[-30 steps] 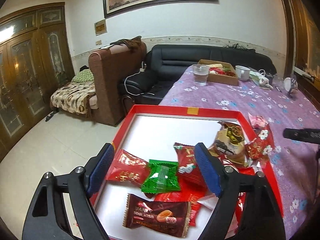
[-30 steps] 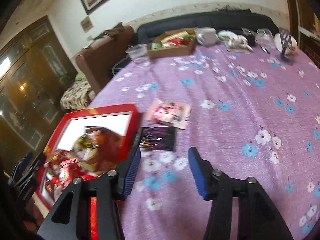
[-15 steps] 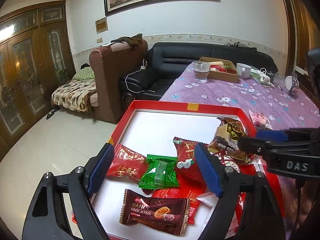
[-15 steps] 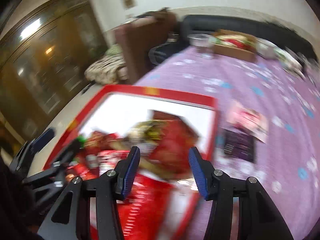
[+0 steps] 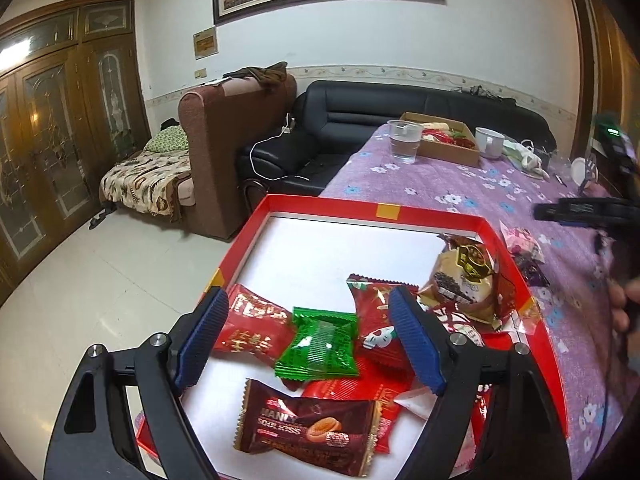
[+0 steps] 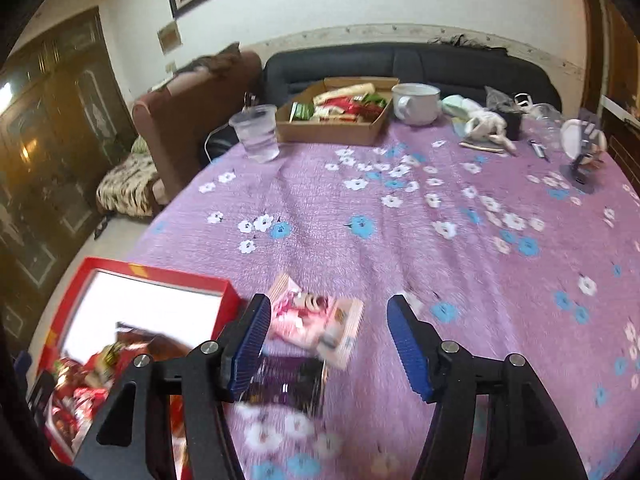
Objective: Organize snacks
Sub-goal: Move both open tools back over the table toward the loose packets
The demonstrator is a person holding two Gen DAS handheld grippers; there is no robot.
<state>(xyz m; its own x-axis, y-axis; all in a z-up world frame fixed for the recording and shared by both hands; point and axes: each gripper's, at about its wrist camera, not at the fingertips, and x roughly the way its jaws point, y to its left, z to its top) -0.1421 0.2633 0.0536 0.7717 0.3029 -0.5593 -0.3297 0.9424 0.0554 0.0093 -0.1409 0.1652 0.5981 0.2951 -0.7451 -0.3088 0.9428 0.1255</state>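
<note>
The red tray (image 5: 408, 213) sits at the near corner of the tabletop (image 6: 400, 232), which is covered in a purple flowered cloth, and every place below is given from that tray. Inside it, toward its near end, lie several wrapped snacks: a green packet (image 5: 320, 345) in the middle, a red packet (image 5: 252, 330) touching it on the left, another red packet with a white figure (image 5: 378, 320) on the right, and a dark brown packet (image 5: 308, 434) nearest the camera. A round pastry in a clear wrapper (image 5: 464, 280) leans against the tray's right wall. The far half of the tray floor is bare white.

Just outside the tray's right wall, on the cloth, lie a pink packet (image 6: 316, 322) and a dark purple packet (image 6: 288, 382), the pink one partly overlapping the purple one.

The left hand-held gripper (image 5: 316, 344) hovers over the tray's near end with its jaws spread wide; the green packet shows between them, not pinched. The right hand-held gripper (image 6: 328, 344) is over the cloth beside the tray, its jaws opening, with the pink and purple packets below and between them, not pressed by the pads.

Well beyond the tray stand a plastic cup (image 6: 258, 132), a cardboard box of snacks (image 6: 332, 128) and a white mug (image 6: 416, 102).
</note>
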